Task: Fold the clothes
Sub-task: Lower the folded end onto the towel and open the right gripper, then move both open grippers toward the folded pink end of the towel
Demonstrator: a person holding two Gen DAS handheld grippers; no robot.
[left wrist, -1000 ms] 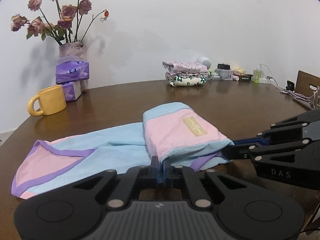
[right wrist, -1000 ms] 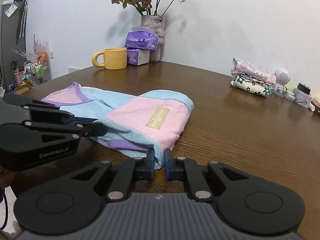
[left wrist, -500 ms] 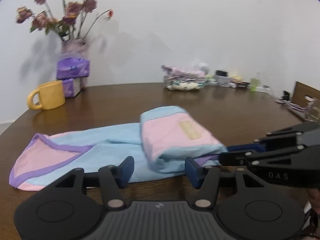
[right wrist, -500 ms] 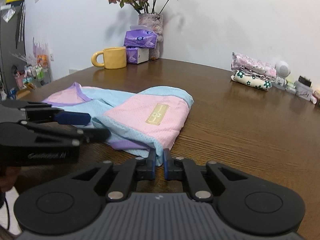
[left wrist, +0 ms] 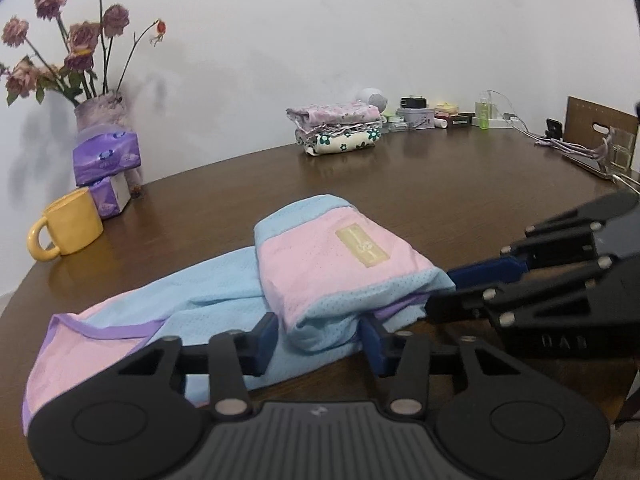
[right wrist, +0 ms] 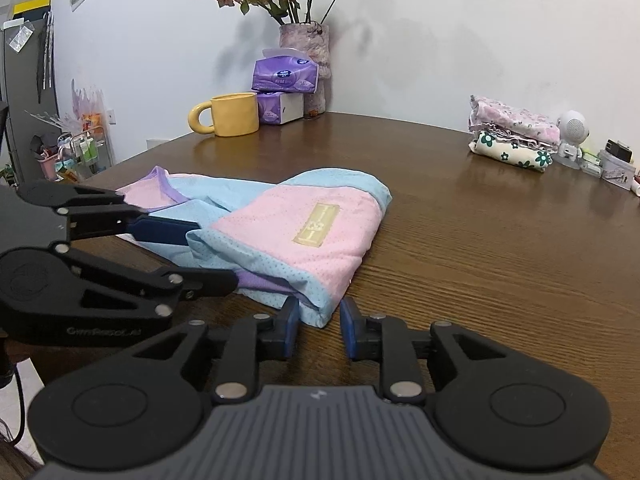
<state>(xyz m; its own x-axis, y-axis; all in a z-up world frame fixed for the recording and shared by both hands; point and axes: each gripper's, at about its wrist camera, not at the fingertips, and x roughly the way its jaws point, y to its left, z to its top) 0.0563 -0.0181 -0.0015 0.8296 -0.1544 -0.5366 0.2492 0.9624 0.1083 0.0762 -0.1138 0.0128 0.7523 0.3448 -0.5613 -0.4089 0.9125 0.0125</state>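
Pink-and-blue garment [left wrist: 320, 272] lay half-folded on table [left wrist: 460, 200], well in front of yellow mug [left wrist: 68, 228]. Left gripper [left wrist: 318, 338] closing around near fold, pads not yet pressing. Right gripper [right wrist: 318, 322] opening, corner between jaws. Best: release fully, then smooth fold flat.

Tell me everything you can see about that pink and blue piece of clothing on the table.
The pink and blue garment looks like thin, dotted mesh fabric with purple trim and a yellowish rectangular label. It lies on the brown wooden table, one end folded over into a thick pink panel, the rest spread flat toward the yellow mug. The left gripper, jaws closing, straddles the folded edge; the right gripper, jaws opening, has a corner between its pads without pressing it.
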